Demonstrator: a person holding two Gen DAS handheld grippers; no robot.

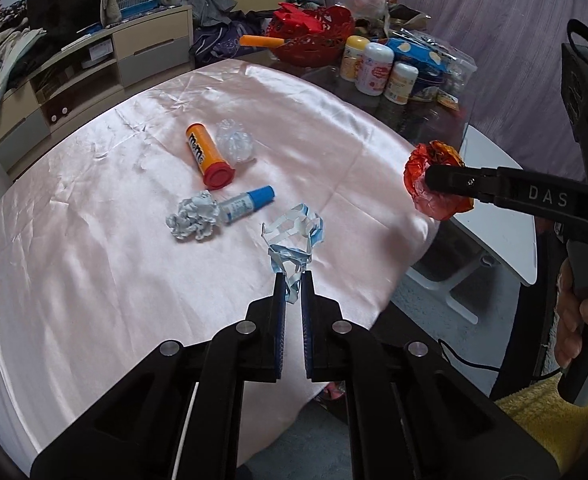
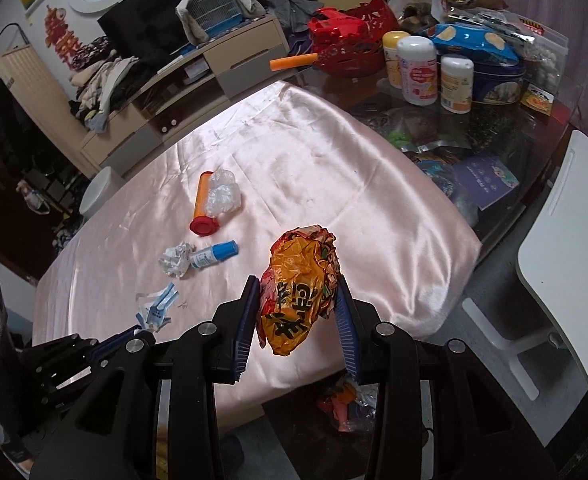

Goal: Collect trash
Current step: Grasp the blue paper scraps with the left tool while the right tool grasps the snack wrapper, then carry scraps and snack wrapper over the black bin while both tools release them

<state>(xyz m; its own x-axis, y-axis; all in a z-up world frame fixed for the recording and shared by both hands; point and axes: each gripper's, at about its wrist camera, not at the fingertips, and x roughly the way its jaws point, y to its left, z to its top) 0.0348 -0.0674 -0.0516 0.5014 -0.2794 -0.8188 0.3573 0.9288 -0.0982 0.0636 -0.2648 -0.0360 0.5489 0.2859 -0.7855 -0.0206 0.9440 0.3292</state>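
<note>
Table draped in a glossy pale pink satin cloth [image 1: 94, 240], carrying loose rubbish near its middle. Left gripper [image 1: 293, 280]: fingers pressed together on a torn blue-and-white paper strip [image 1: 294, 240], which is lifted clear above the cloth toward the near edge. Right gripper [image 2: 299, 292]: fingers part-spread, pinching a crumpled orange-and-red foil snack wrapper [image 2: 300, 288] between the blue pads, held in the air over the cloth's near right corner. Still lying on the cloth: an orange cylindrical candy tube with a red cap [image 1: 206, 156], touching a crushed clear plastic bottle [image 1: 235, 142] on its far side; nearer, a small white tube with a blue cap [image 1: 248, 203], just beside a ball of crumpled silvery-white paper [image 1: 192, 220]. On the bare glass at the far right corner: a red openwork basket [image 1: 314, 36] and three white jars [image 1: 378, 68].
</note>
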